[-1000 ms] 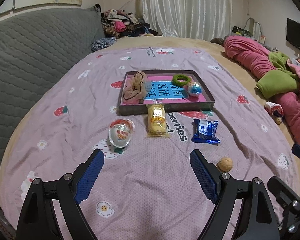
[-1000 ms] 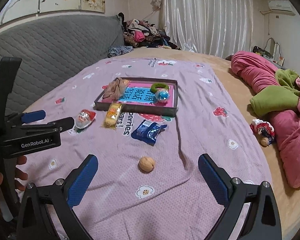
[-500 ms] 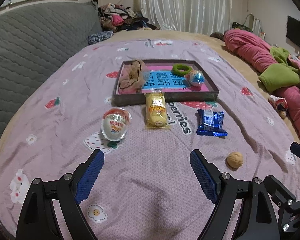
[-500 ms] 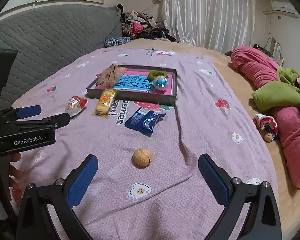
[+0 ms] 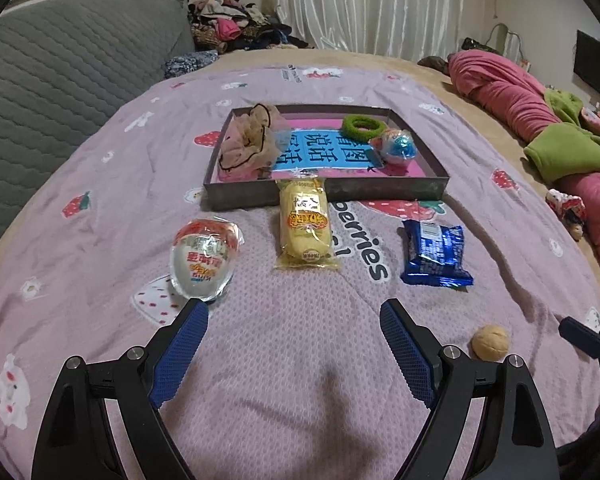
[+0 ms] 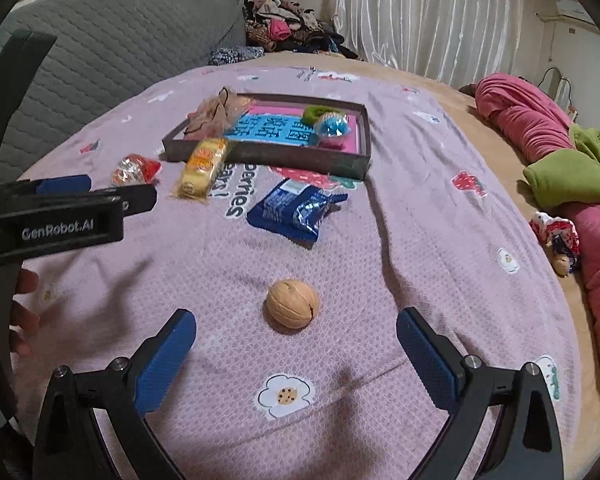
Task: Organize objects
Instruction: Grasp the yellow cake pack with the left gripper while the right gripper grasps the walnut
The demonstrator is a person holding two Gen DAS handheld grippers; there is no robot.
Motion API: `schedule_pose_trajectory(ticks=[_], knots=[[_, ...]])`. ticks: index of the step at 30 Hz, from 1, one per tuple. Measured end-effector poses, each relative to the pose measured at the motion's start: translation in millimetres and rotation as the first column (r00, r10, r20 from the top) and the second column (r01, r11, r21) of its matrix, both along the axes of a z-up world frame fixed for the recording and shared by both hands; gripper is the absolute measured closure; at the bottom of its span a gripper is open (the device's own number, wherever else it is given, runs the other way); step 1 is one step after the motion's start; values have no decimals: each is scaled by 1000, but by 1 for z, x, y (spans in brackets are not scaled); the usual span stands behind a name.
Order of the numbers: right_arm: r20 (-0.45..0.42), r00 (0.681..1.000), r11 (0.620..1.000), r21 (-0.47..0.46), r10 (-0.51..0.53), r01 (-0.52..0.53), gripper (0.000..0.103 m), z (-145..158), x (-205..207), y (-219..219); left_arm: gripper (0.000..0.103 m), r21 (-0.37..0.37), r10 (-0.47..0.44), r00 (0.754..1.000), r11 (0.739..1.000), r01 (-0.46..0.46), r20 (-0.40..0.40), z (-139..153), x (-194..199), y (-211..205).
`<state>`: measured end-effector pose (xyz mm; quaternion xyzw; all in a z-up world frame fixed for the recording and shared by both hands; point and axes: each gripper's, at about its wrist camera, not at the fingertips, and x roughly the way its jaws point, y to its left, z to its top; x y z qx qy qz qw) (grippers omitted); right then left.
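Observation:
A dark shallow tray (image 5: 340,191) (image 6: 284,158) lies on the pink bedspread and holds a beige cloth (image 5: 250,142), a green ring (image 5: 363,126) and a blue ball (image 5: 398,145). In front of it lie a clear egg-shaped packet (image 5: 202,258), a yellow snack pack (image 5: 305,226), a blue wrapper (image 5: 434,254) (image 6: 296,210) and a walnut (image 5: 490,342) (image 6: 292,306). My left gripper (image 5: 294,316) is open, low over the bedspread, its left fingertip just short of the egg packet. My right gripper (image 6: 296,328) is open with the walnut just ahead between its fingers.
A grey quilted headboard (image 5: 60,80) rises at the left. Rumpled pink and green bedding (image 5: 548,128) and a small doll (image 6: 556,240) lie at the right. A pile of clothes (image 5: 236,32) and a curtain stand behind. The left gripper's body (image 6: 60,220) shows in the right wrist view.
Both grippers have moved forward and lower towards the objects. The walnut now sits close between the right gripper's fingers, and the egg packet near the left fingertip. Both stay open.

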<state>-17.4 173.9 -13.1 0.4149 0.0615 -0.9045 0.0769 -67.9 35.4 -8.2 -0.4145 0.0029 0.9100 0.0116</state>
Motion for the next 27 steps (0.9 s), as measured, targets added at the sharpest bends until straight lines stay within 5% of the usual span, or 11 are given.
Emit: schedule_pose_trajectory(ticks=[27], knots=[[79,997,999,-36,2,0,2,-40,-45,4,14,30,-2,999,1000,0,54,-39,-97,13]])
